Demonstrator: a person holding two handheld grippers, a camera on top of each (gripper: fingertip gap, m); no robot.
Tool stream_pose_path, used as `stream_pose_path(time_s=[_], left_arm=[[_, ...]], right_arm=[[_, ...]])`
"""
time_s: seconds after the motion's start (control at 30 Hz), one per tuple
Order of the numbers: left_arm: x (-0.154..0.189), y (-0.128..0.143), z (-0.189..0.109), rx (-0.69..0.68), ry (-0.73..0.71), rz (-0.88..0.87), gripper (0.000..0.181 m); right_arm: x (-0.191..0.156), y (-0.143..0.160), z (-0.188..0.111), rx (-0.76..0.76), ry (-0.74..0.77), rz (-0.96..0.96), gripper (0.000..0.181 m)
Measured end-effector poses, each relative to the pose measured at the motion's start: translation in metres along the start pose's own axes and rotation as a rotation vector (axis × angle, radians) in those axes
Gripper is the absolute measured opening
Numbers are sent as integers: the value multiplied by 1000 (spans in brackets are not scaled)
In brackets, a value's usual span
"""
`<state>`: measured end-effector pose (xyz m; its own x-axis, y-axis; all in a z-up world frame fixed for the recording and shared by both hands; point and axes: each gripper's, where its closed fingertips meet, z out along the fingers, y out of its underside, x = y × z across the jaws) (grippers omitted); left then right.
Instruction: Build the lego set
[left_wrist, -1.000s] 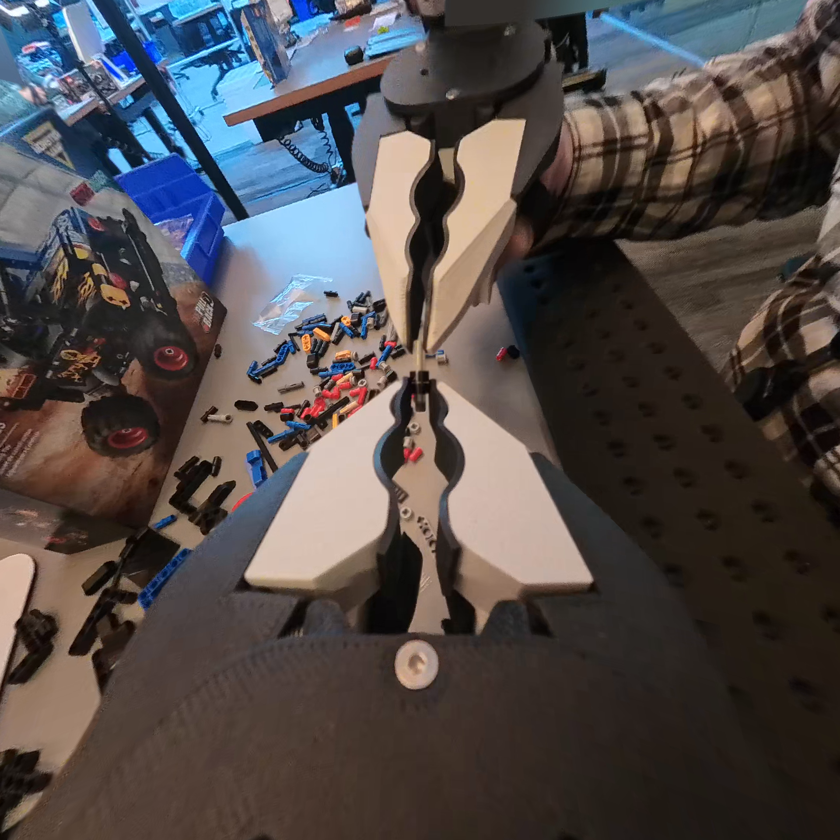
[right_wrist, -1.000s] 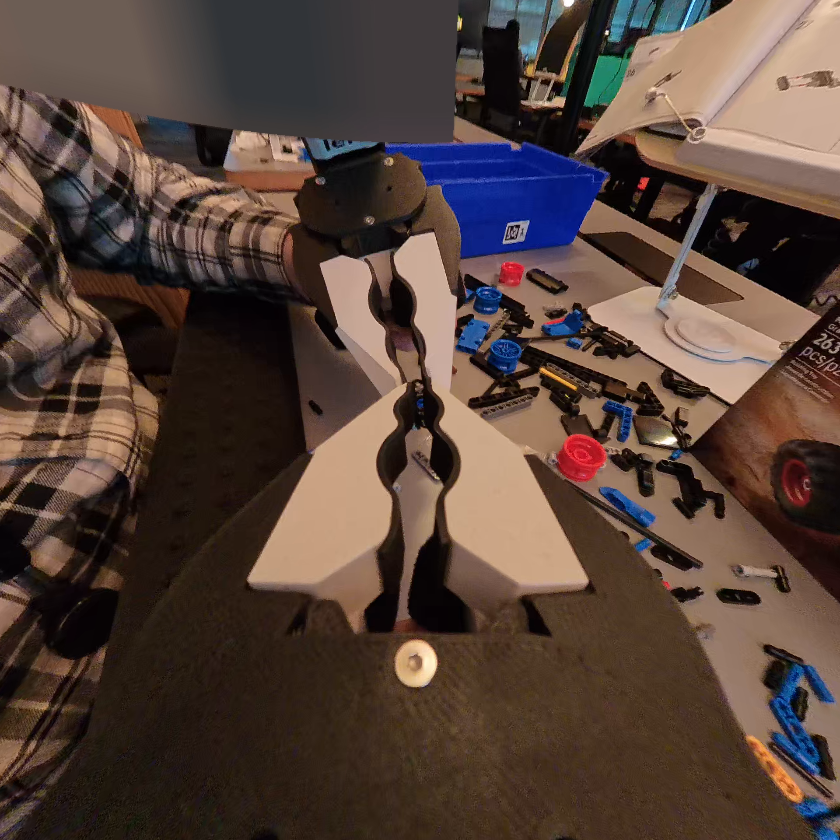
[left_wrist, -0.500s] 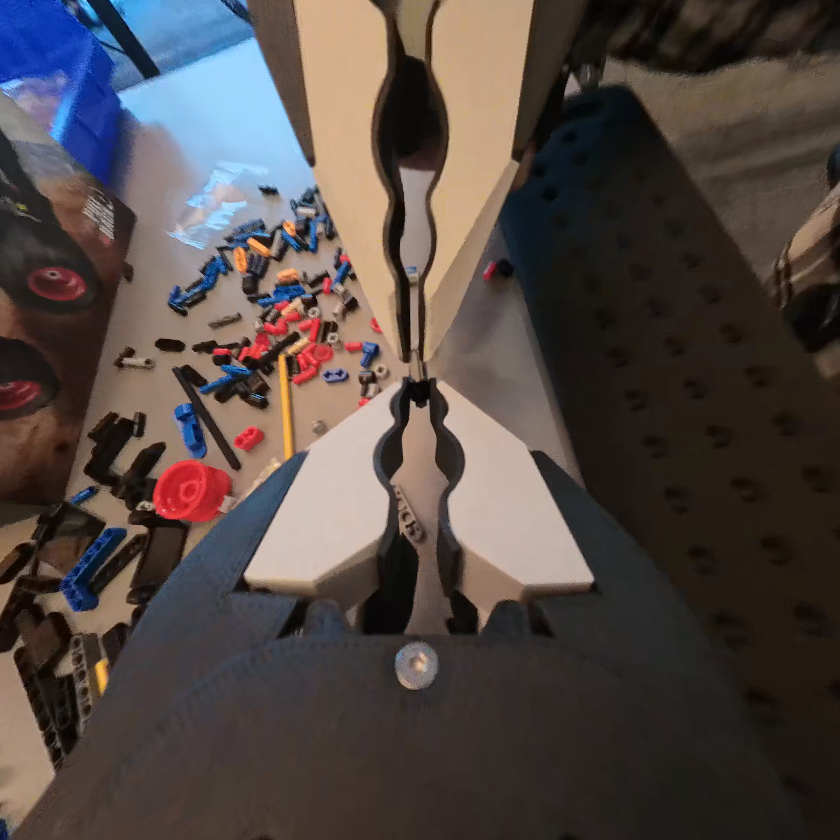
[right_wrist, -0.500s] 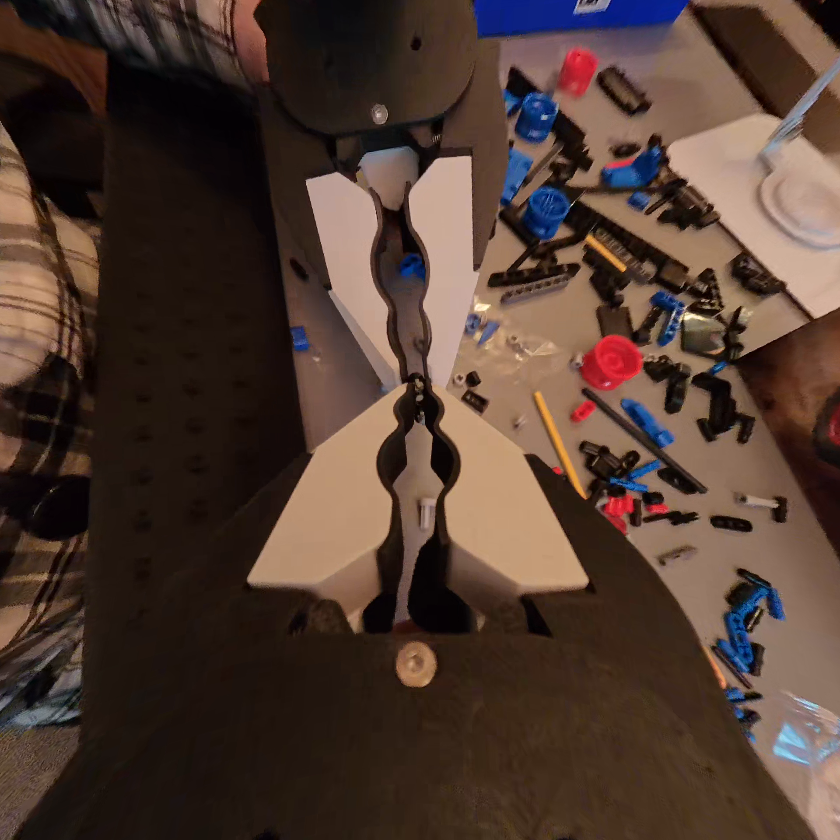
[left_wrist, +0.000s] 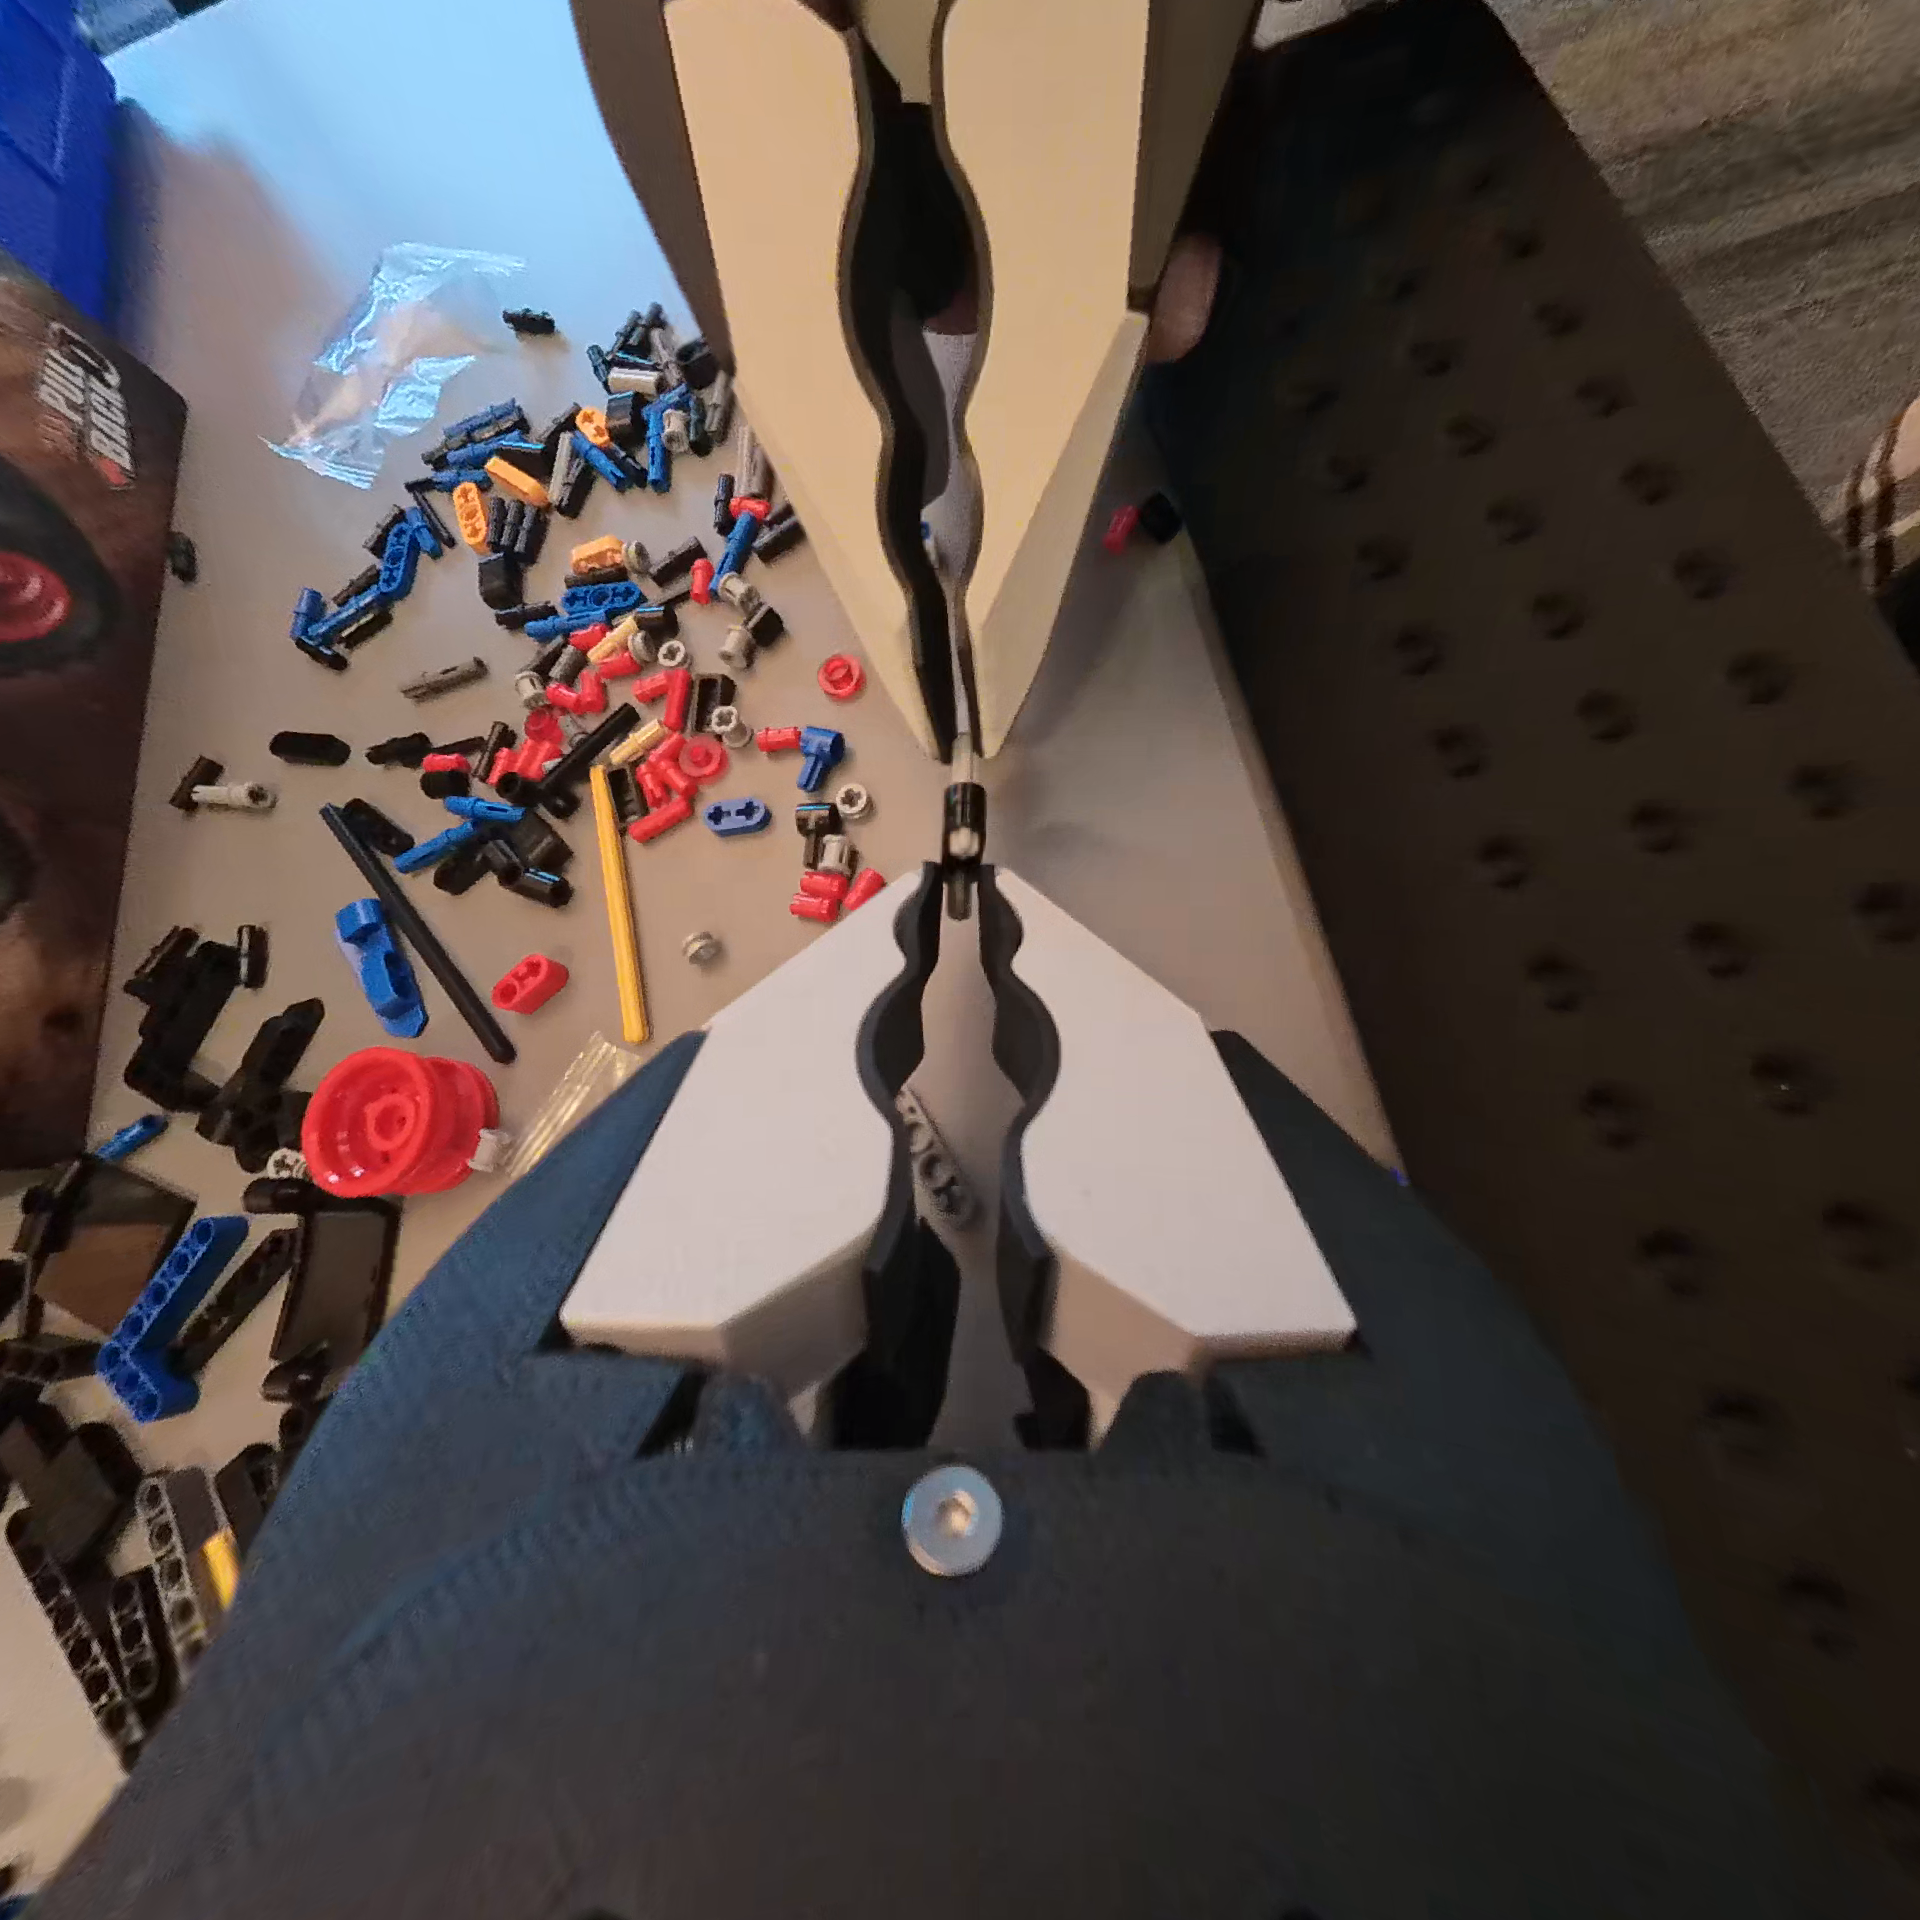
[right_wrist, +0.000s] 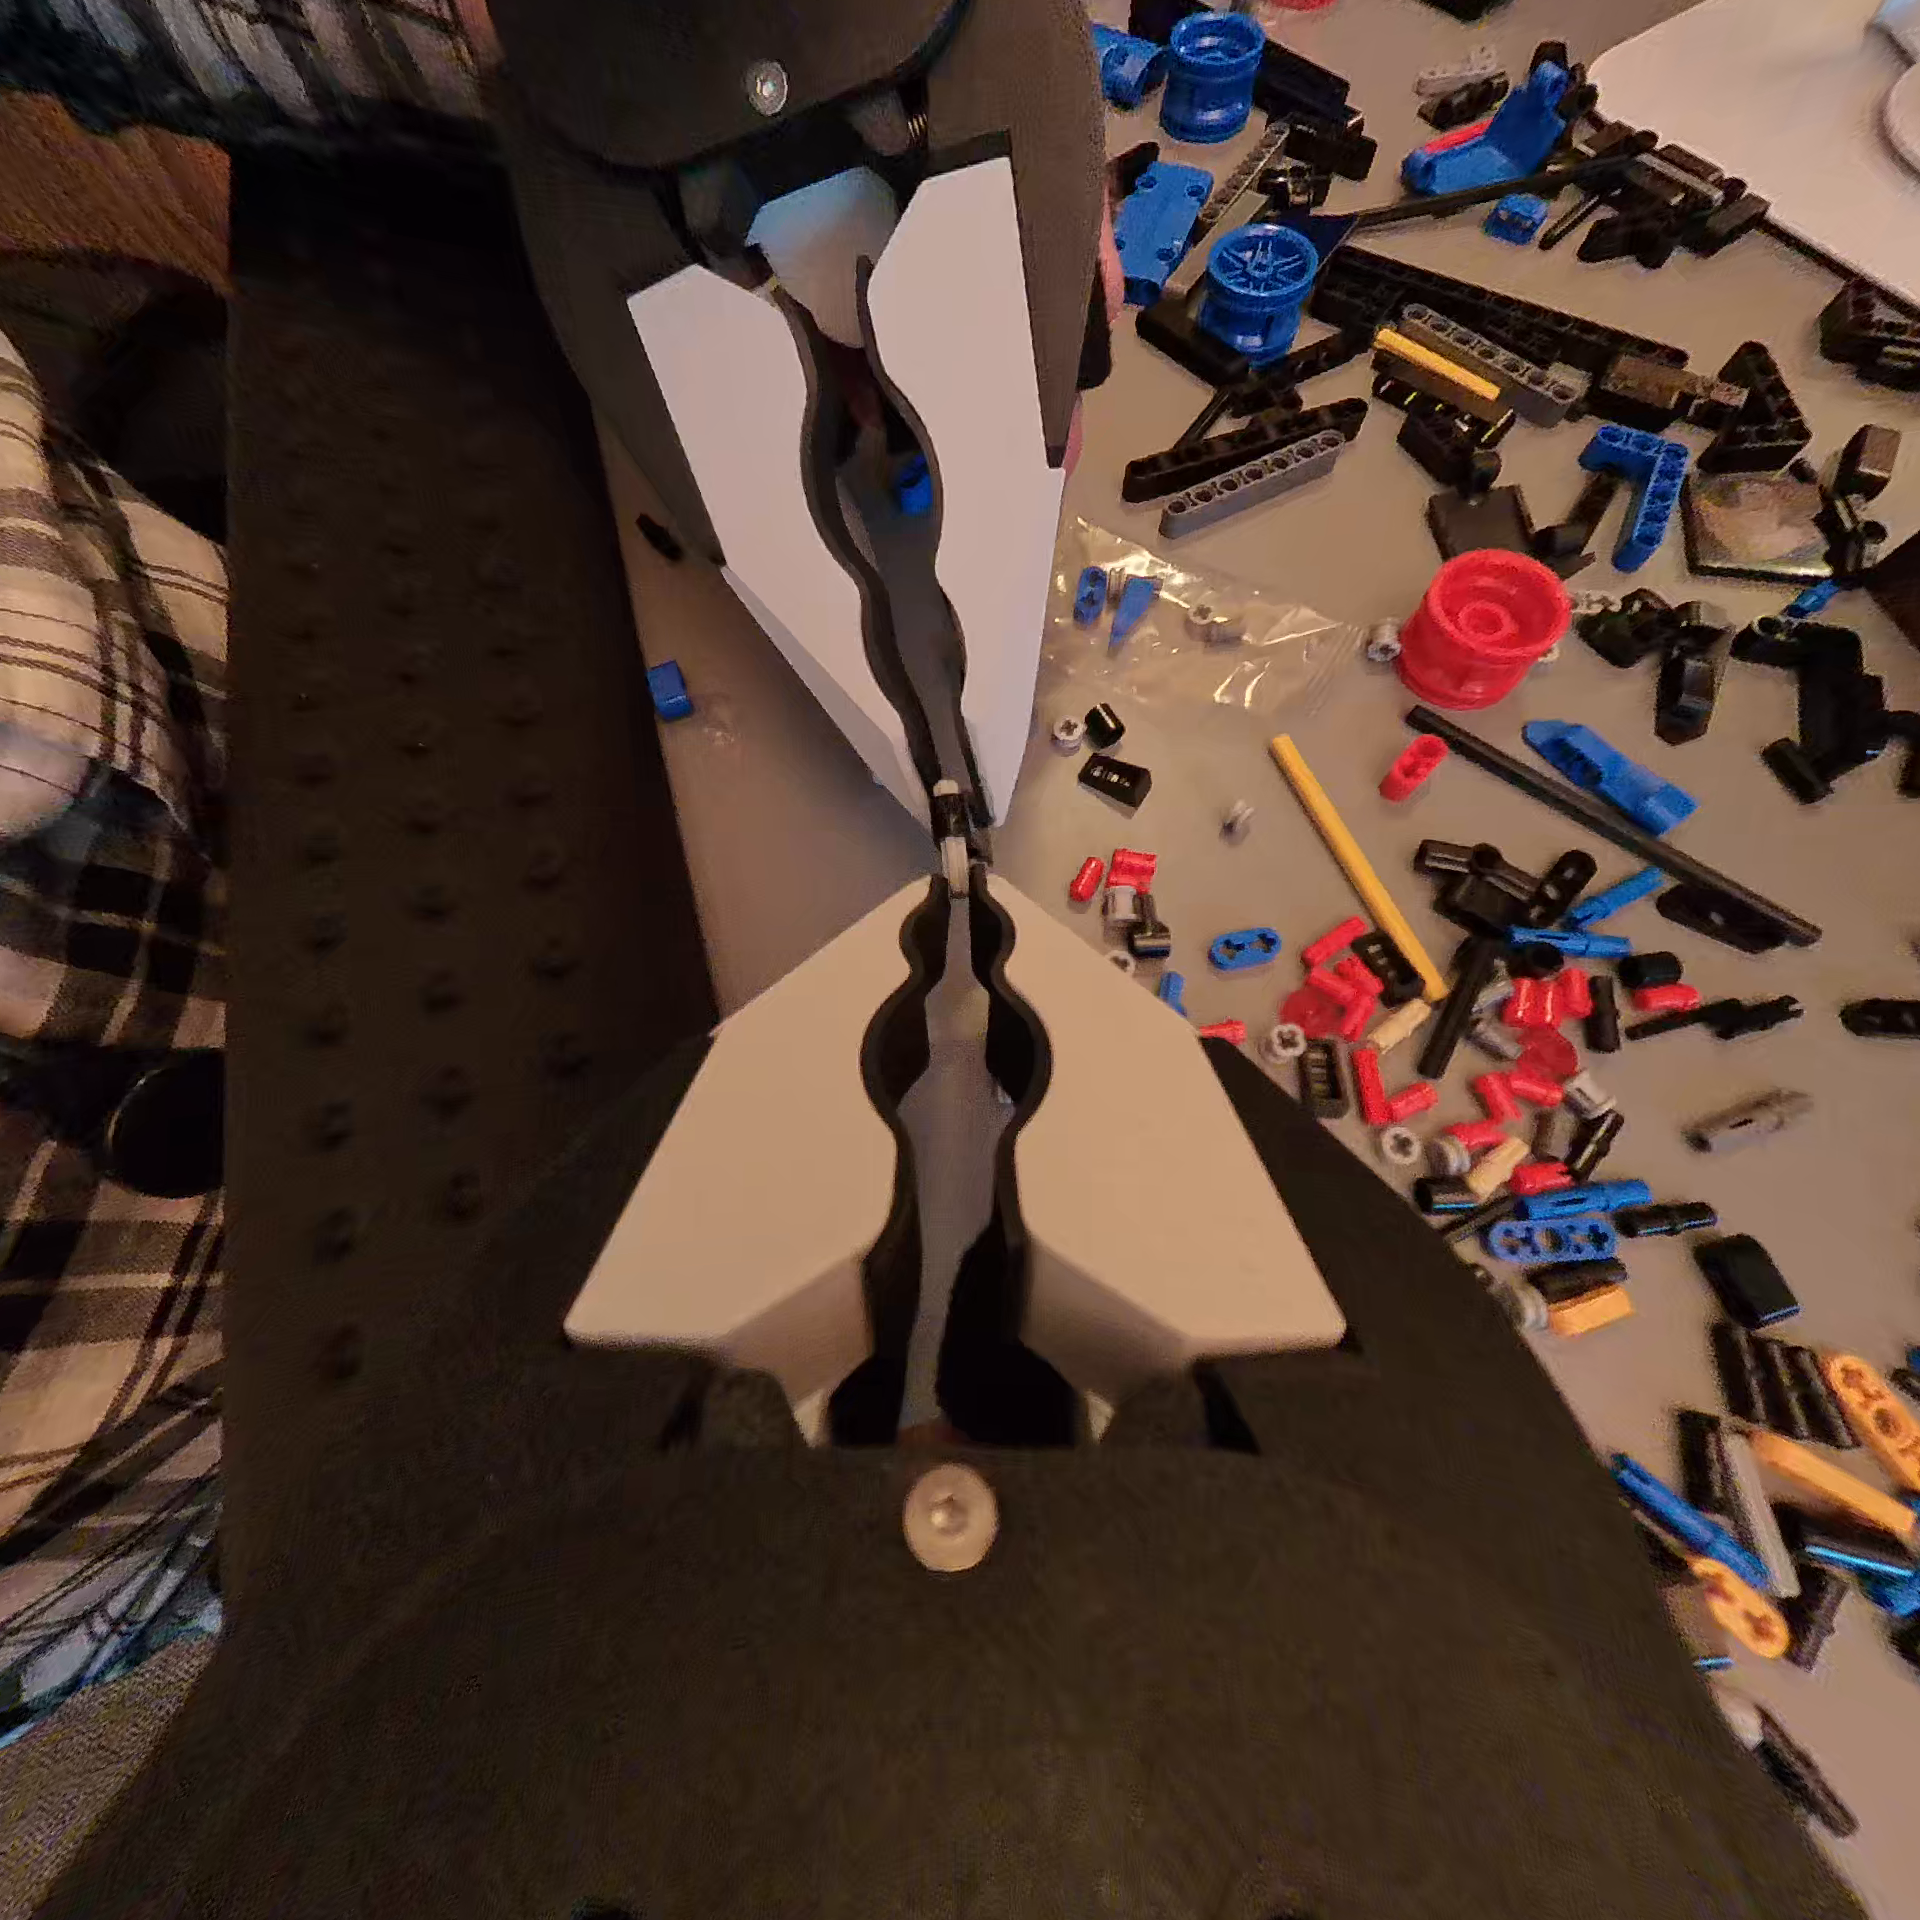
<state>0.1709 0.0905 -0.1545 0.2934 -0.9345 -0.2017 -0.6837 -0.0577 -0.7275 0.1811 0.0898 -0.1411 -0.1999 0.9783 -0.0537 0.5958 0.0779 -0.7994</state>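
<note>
Both claws now tilted down over table (left_wrist: 1091, 831), tips nearly touching. Left claw (left_wrist: 958, 896) clamps black connector (left_wrist: 961, 805); right claw (right_wrist: 958, 883) pinches pale pin (right_wrist: 954, 860). Pieces look partly mated; insertion judged underway. Loose parts lie left of left claw.

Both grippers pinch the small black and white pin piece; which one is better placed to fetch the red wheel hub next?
Probably left. The left gripper has the red wheel hub close beside its own body; from the right gripper it lies farther off across the table.

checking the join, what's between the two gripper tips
A small black-and-white lego pin piece bridges the left gripper and right gripper; both wrist views show it.
</note>
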Motion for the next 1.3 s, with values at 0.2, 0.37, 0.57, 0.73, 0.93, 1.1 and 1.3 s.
stream_pose_path(time_s=[0.2,0.37,0.57,0.73,0.93,1.1,1.3], left_arm=[[6,3,10,-76,16,61,3],[4,0,14,-110,29,76,3],[4,-3,18,-132,-14,104,3],[5,-1,18,-191,-95,193,3],[21,-8,9,-81,26,96,25],[15,3,16,-106,57,101,23],[19,-4,11,-74,81,78,27]], right_arm=[[-1,30,10,-156,38,-34,3],[3,20,-3,-137,92,-65,11],[2,17,0,-86,77,118,16],[3,21,4,-121,83,123,8],[-3,28,6,-175,109,-100,8],[-7,32,8,-180,109,-239,8],[-8,29,-1,-167,100,-173,32]])
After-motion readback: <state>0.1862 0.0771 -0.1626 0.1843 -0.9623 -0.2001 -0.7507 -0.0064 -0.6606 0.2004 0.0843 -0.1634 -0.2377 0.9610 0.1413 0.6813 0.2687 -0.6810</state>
